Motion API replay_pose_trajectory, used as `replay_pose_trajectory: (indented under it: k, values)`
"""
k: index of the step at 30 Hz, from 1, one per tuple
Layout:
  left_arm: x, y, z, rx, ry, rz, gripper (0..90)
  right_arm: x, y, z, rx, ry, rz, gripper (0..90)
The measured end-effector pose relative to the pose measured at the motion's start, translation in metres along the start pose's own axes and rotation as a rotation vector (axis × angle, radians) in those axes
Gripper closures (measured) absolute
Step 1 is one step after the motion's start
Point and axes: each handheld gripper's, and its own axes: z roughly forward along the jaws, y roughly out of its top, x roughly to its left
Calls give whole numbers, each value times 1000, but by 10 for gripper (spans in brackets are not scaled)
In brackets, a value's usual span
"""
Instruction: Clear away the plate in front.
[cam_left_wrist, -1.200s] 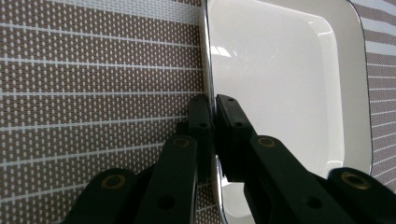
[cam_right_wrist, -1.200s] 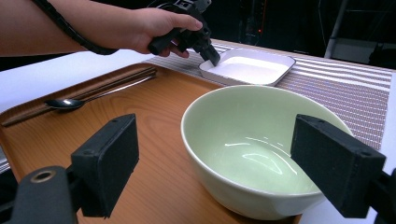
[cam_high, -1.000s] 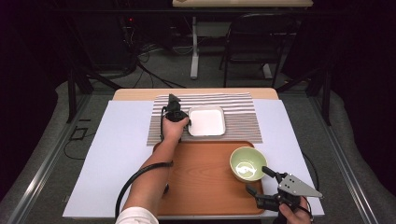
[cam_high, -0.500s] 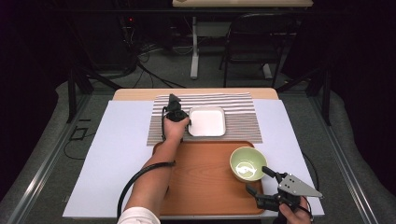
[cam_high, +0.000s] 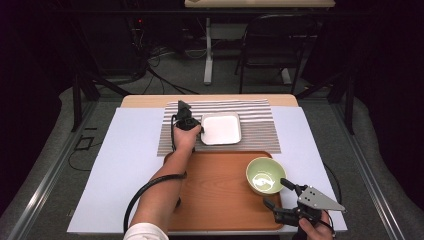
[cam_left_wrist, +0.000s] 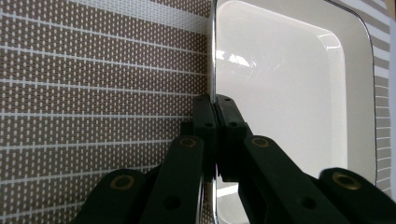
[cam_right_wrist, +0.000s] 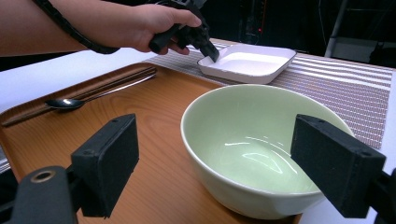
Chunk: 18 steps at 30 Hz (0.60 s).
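A white square plate (cam_high: 221, 128) (cam_left_wrist: 280, 93) (cam_right_wrist: 247, 63) lies on a brown striped placemat (cam_high: 260, 135) (cam_left_wrist: 93, 70). My left gripper (cam_high: 201, 131) (cam_left_wrist: 215, 100) (cam_right_wrist: 211, 54) is shut on the plate's left rim, one pad on each side of the thin edge. A pale green bowl (cam_high: 265, 175) (cam_right_wrist: 252, 154) stands at the right end of a wooden tray (cam_high: 215, 190) (cam_right_wrist: 154, 93). My right gripper (cam_high: 275, 192) (cam_right_wrist: 224, 163) is open just in front of the bowl, its pads (cam_right_wrist: 109, 163) standing wider than the bowl and apart from it.
A spoon (cam_right_wrist: 65, 103) and long dark sticks (cam_right_wrist: 116, 81) lie at the tray's left side. White sheet (cam_high: 125, 165) covers the table around the tray and mat. A chair (cam_high: 270, 45) and table legs stand on the floor beyond the far edge.
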Motion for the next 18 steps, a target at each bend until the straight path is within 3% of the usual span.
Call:
replay_pose_trajectory:
  k: [18]
  values:
    - [-1, -12, -41, -33, -14, 39, 888, 0, 0, 0, 0, -1, -3, 146]
